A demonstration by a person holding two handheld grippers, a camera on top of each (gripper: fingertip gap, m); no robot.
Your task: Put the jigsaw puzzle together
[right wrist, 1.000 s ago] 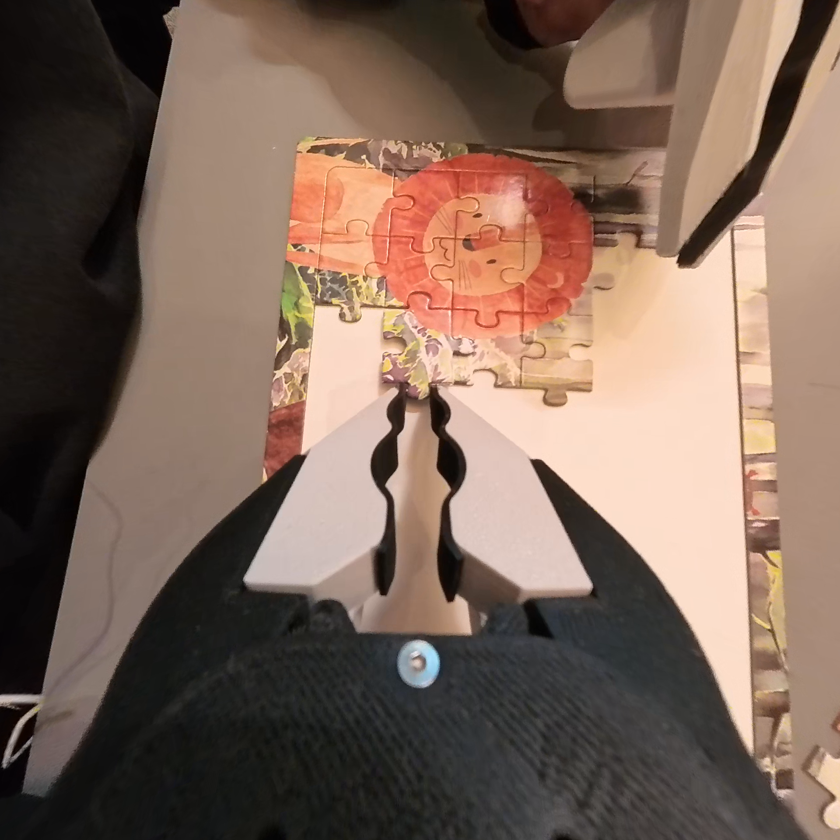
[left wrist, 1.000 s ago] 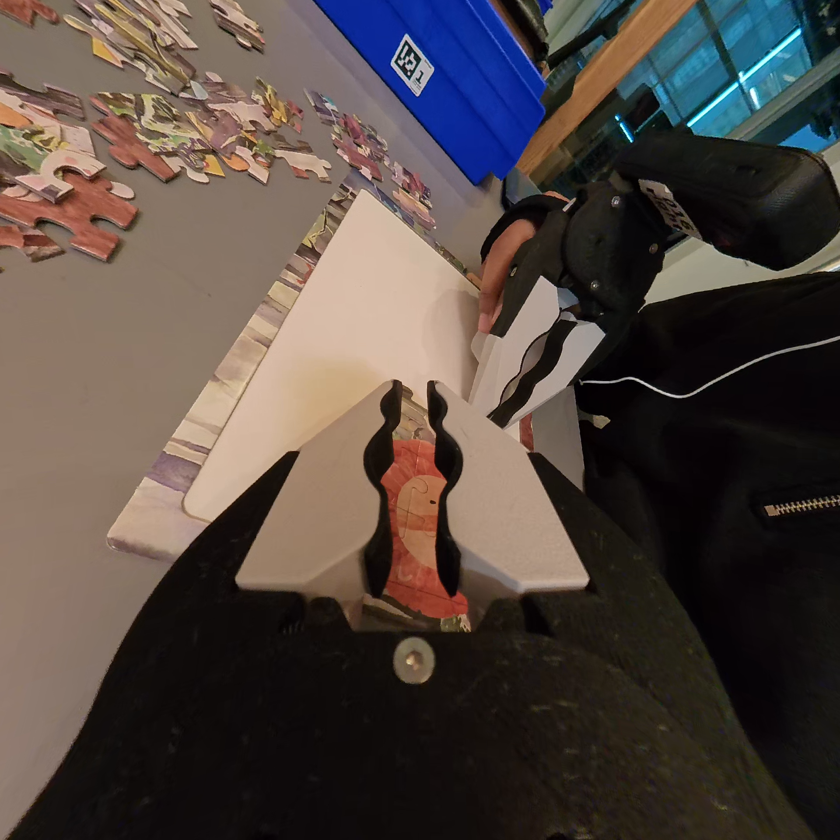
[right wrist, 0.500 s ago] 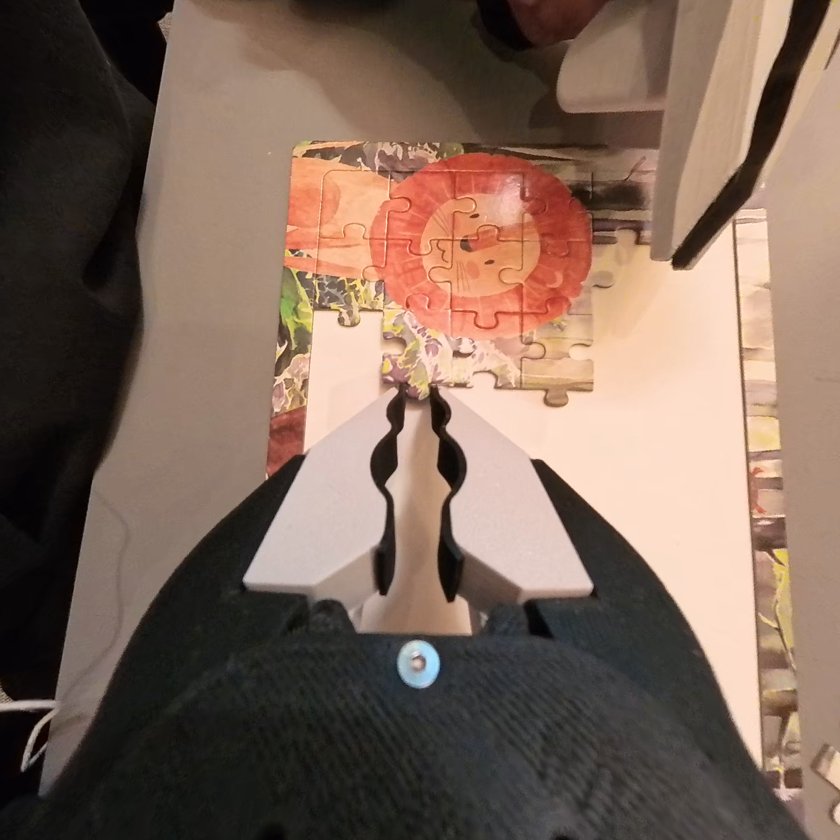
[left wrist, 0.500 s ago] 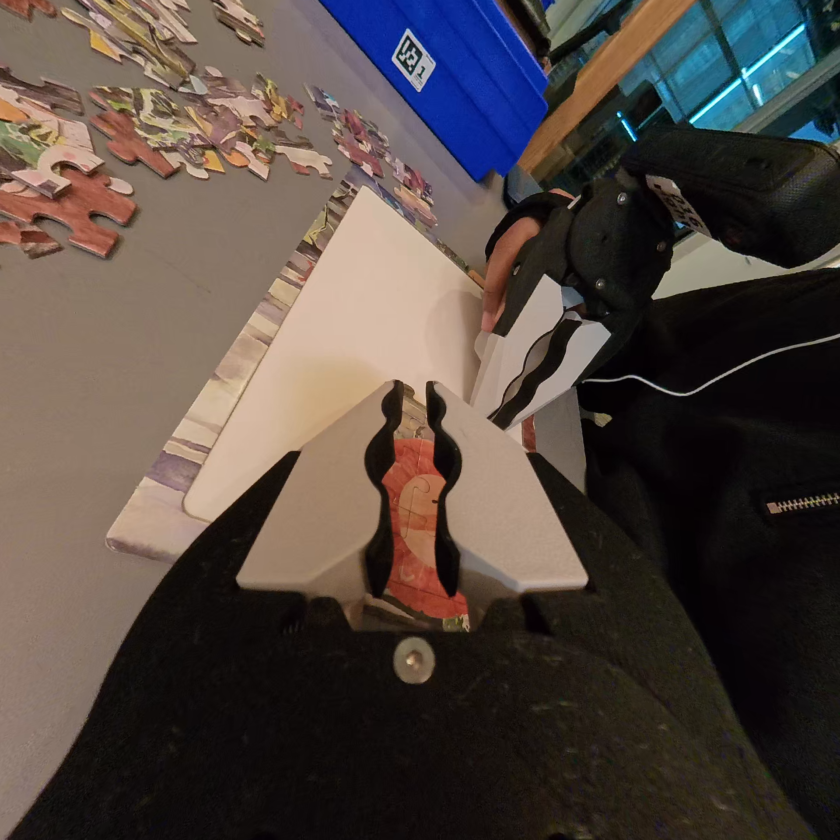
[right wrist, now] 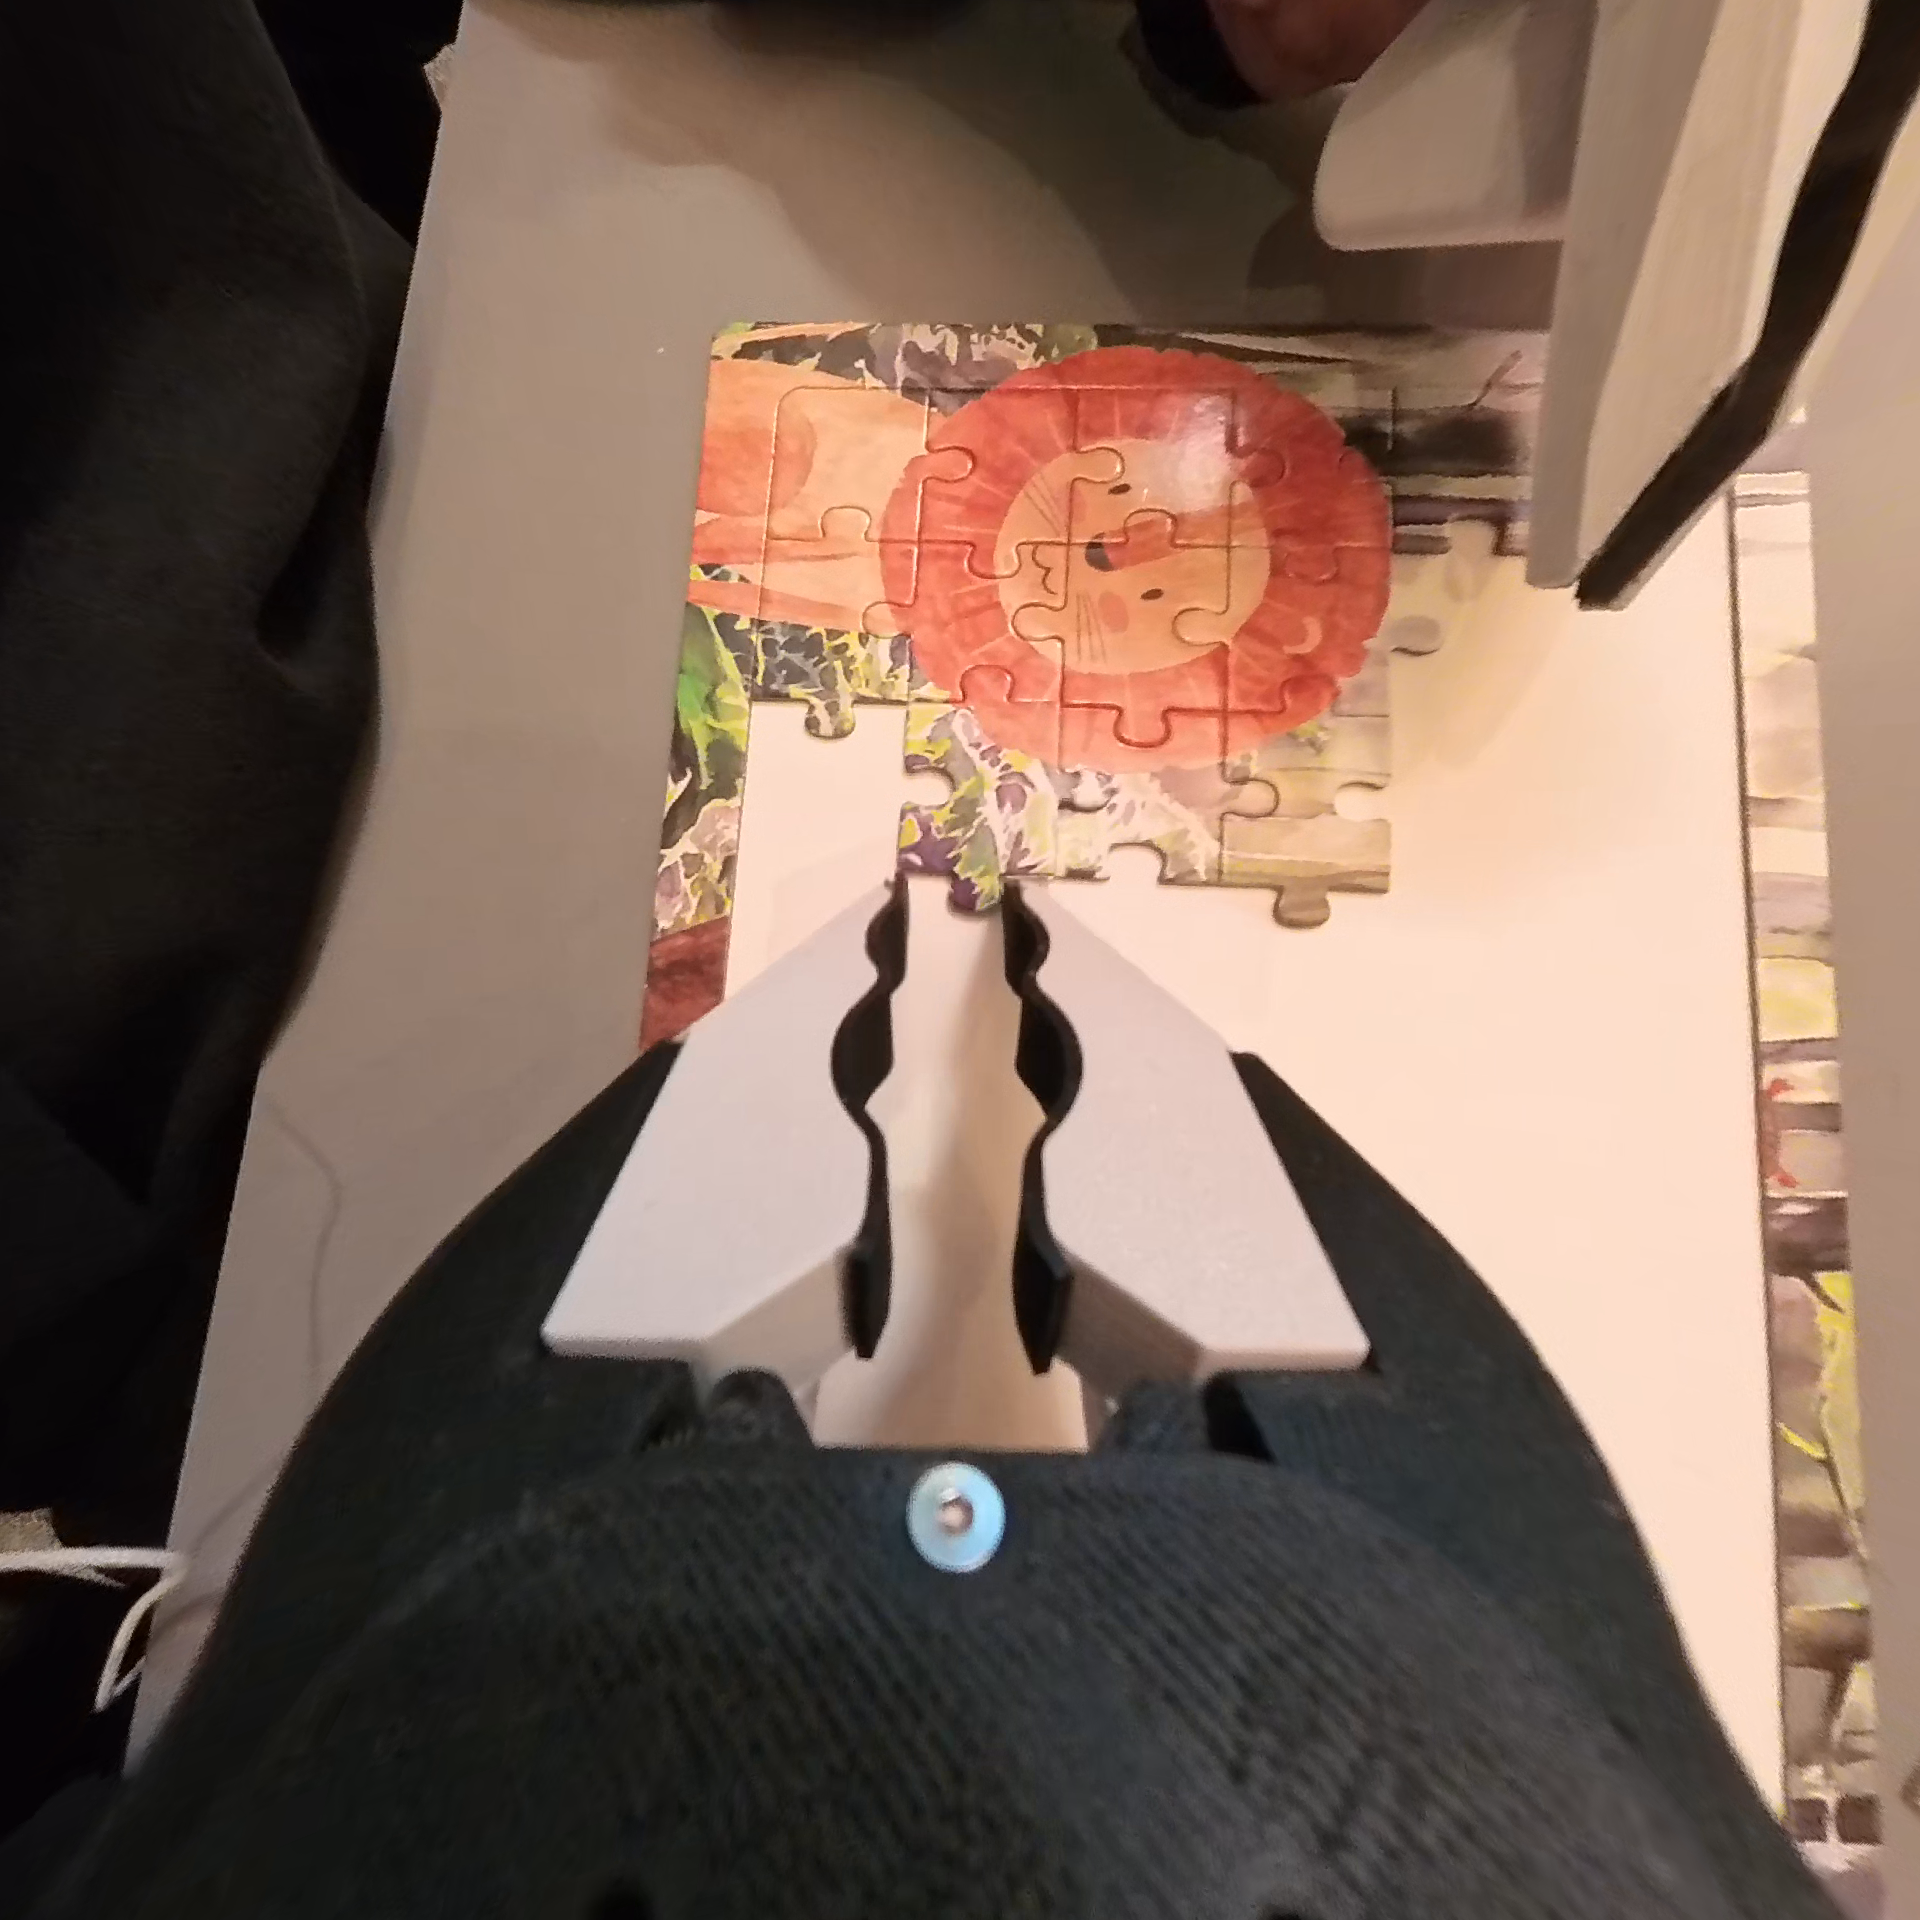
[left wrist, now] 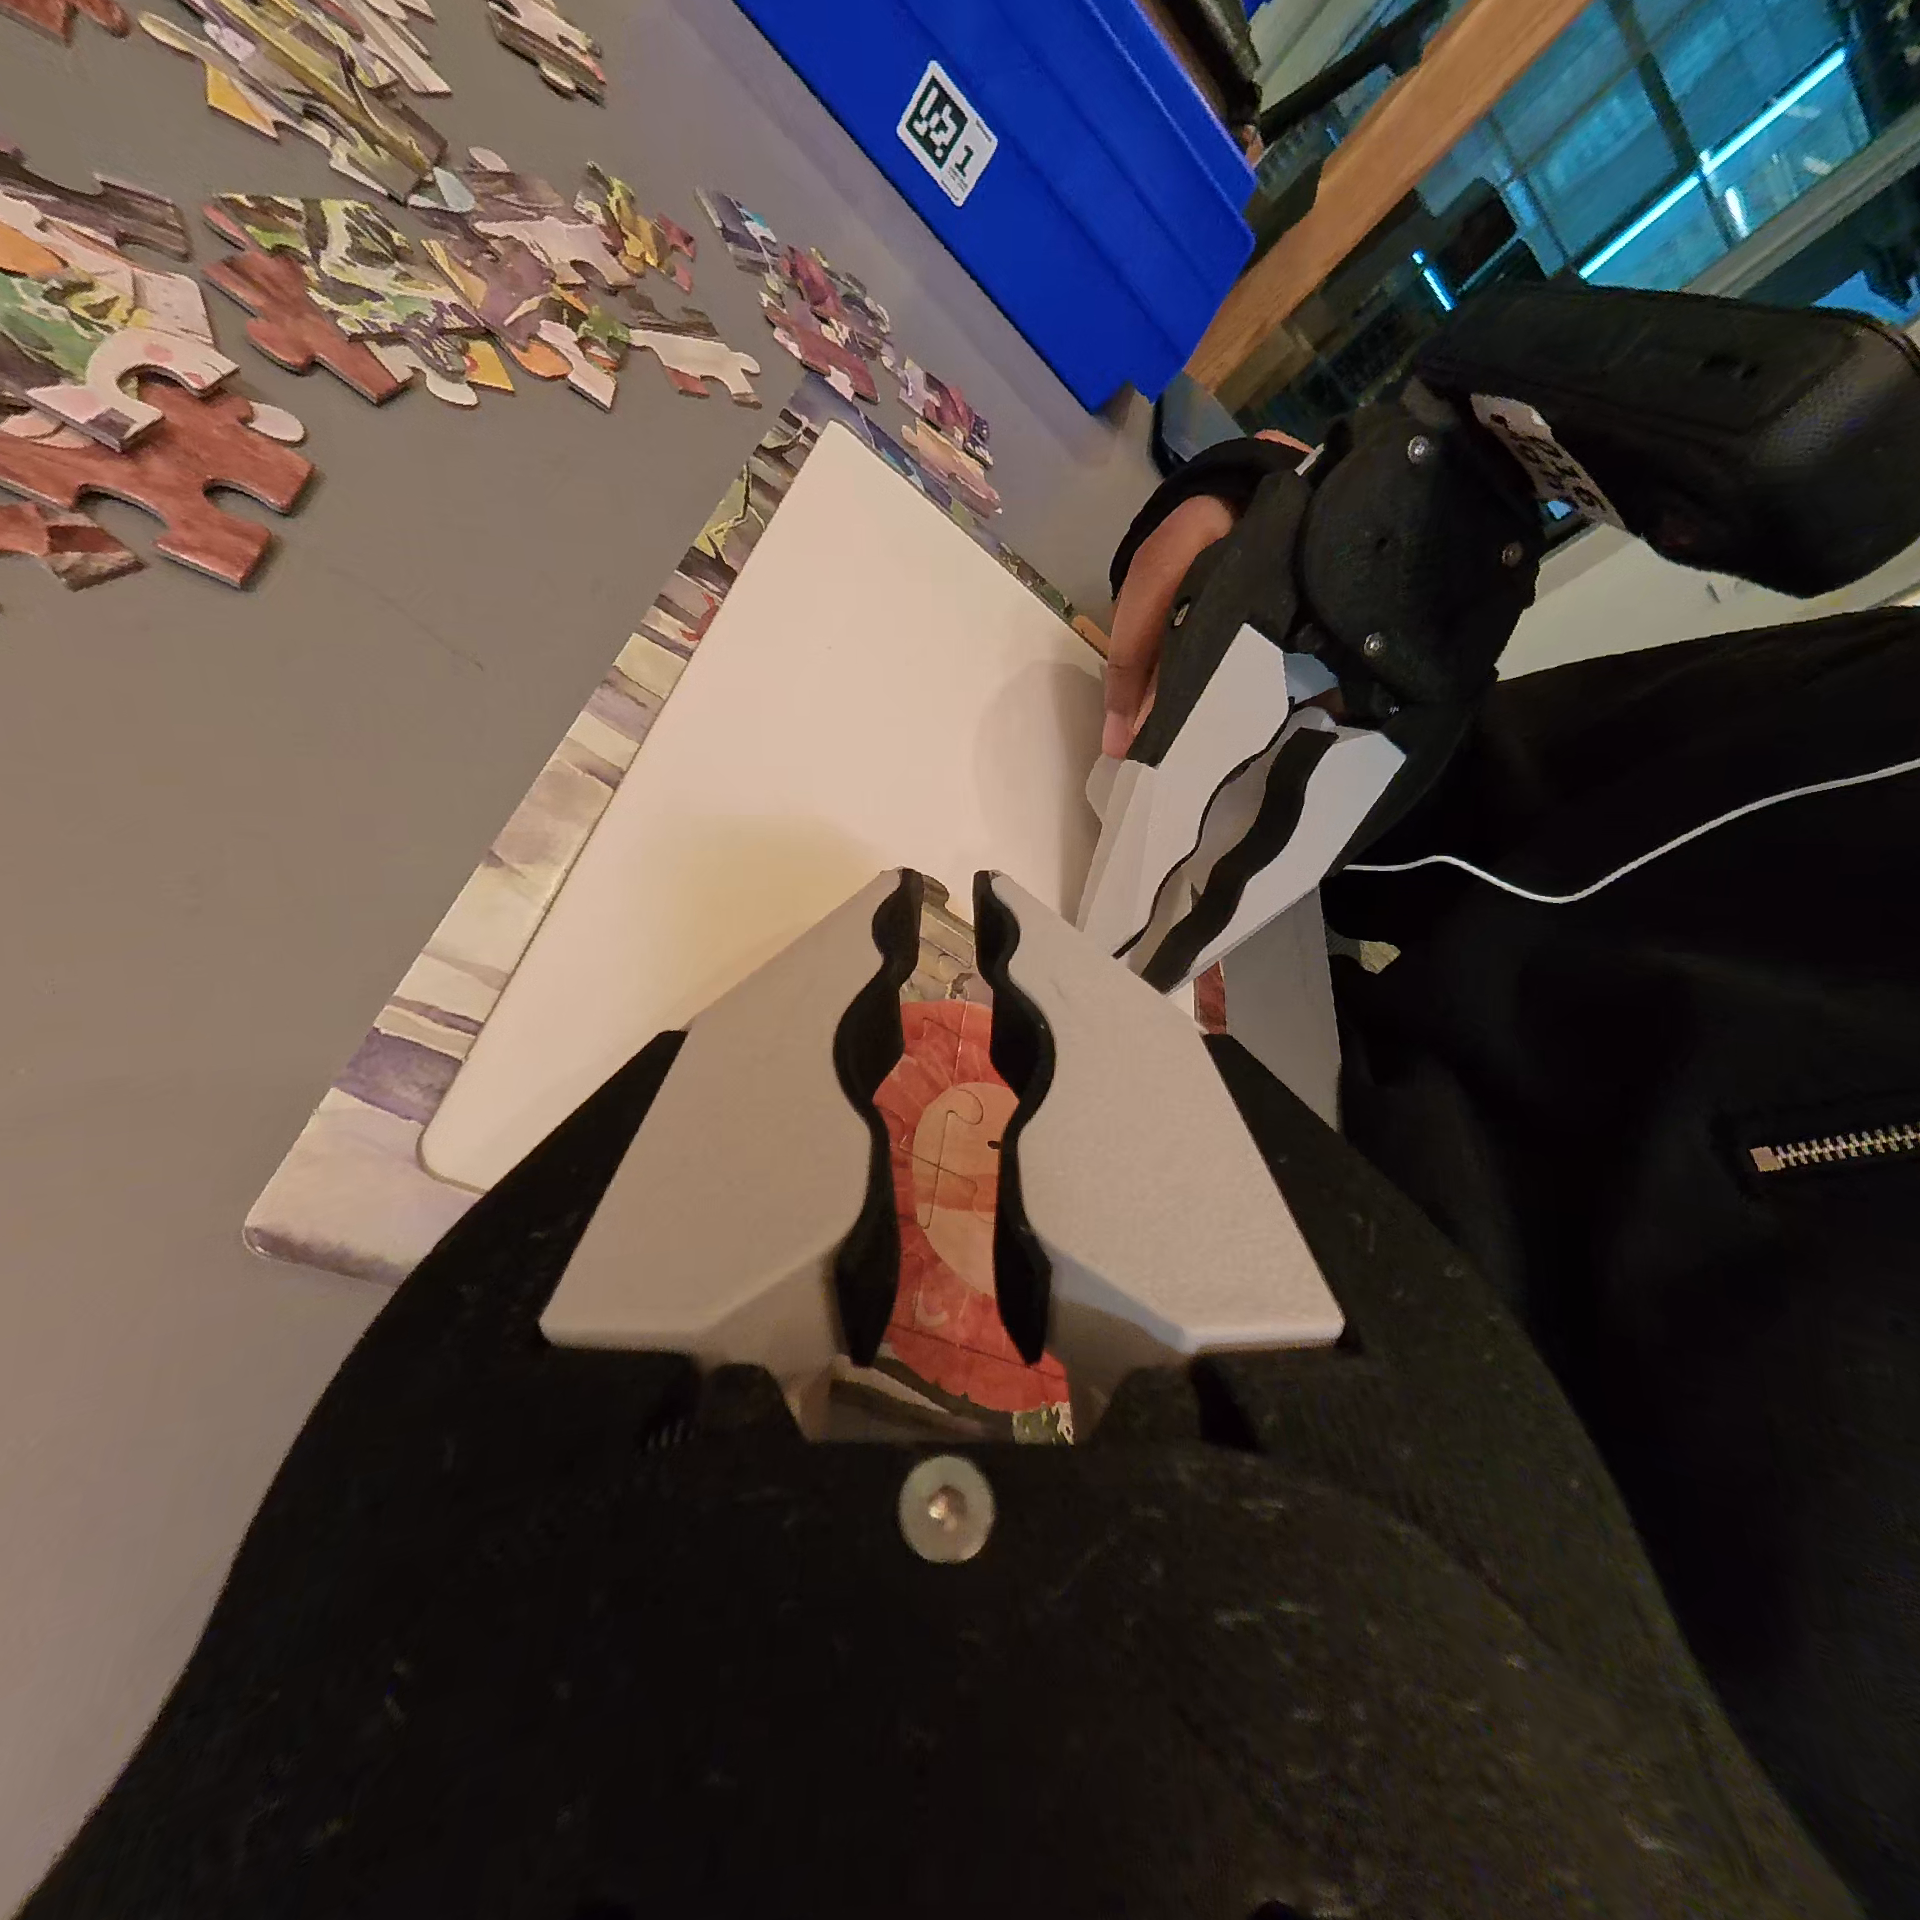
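The puzzle tray has a white floor and a printed border. A joined block of pieces with an orange lion fills its near corner. My right gripper stands over the bare tray floor. Its tips touch the block's lower edge at a purple-green piece. The jaws stand a narrow gap apart and hold nothing. My left gripper hovers over the lion block, narrowly open and empty. It also shows in the right wrist view. The right gripper shows beside it.
Many loose pieces lie scattered on the grey table beyond the tray, with brown ones at the far left. A blue bin stands at the back. A person's black jacket and hand are at the right. One gripper's finger ends stand about 10 cm off the other's.
Almost nothing has changed. Both grippers drifted slightly. The right gripper's tips stay at the block's lower edge and both jaw gaps are the same.
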